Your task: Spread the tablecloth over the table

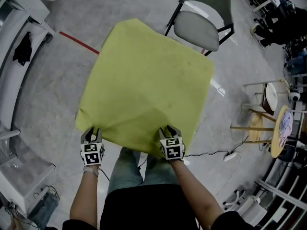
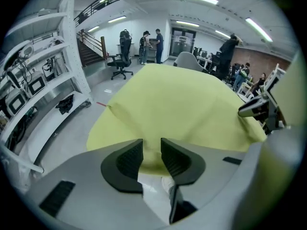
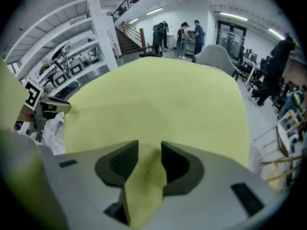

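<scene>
Squarely across the table top lies the yellow-green fabric tablecloth (image 1: pixel 146 85), spread nearly flat and covering the top entirely. One corner points away toward the grey padded folding chair (image 1: pixel 196 25), and the near edge droops just in front of the person's legs. That near edge is rumpled and sags a little between the two grippers.

At its near left corner sits the left gripper (image 1: pixel 91 134). Its jaws stand somewhat apart with the cloth's hem lying between the ribbed pads (image 2: pixel 129 159) – nothing is squeezed. The right gripper (image 1: pixel 169 130) sits at the near right corner, jaws likewise parted. A loose fold of cloth runs up through the gap and leans on one pad (image 3: pixel 175 163), with a dark slit left beside the other.

Around the table is grey concrete floor (image 1: pixel 53 80) – a red line (image 1: pixel 79 42) crosses it at the far left.
</scene>
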Motion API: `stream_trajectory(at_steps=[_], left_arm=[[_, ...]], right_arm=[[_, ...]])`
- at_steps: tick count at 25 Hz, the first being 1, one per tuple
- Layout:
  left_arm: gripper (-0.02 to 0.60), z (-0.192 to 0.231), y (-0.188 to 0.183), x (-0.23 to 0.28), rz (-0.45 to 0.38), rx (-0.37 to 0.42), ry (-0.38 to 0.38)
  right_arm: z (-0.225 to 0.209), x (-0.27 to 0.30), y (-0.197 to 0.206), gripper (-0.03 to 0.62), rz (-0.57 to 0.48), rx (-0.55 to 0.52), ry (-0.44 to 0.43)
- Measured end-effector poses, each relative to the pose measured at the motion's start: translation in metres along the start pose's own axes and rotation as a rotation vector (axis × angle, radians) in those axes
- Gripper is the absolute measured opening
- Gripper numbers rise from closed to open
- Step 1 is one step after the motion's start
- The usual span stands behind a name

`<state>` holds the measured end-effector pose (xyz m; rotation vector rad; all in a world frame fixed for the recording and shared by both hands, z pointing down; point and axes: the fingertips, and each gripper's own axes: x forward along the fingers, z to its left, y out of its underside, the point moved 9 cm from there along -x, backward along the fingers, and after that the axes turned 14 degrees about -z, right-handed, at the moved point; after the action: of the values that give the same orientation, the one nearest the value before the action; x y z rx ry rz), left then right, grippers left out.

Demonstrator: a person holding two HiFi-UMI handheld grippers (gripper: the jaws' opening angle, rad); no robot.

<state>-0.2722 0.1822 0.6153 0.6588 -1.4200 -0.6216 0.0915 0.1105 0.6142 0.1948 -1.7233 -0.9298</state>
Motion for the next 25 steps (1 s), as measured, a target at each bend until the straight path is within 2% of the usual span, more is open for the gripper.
stream_trajectory(at_steps=[4, 10, 15, 22, 25], left_arm=[[0.115, 0.029, -0.018, 0.003, -0.044, 0.043, -0.040], [0.115, 0.064, -0.040, 0.028, -0.031, 0.100, -0.057], [0.115, 0.068, -0.034, 0.036, 0.014, 0.159, -0.027], [0.096, 0.066, -0.025, 0.028, 0.008, 0.150, -0.034], [0.094, 0.066, -0.025, 0.028, 0.025, 0.171, -0.023]], right_arm=[[0.005, -0.007, -0.007, 0.140, -0.015, -0.001, 0.012], [0.007, -0.025, -0.001, 0.140, -0.005, 0.024, 0.033], [0.010, -0.030, 0.021, 0.140, 0.035, 0.061, 0.042], [0.006, -0.031, 0.035, 0.129, 0.063, 0.131, 0.109], [0.008, -0.032, 0.036, 0.117, 0.057, 0.136, 0.118]])
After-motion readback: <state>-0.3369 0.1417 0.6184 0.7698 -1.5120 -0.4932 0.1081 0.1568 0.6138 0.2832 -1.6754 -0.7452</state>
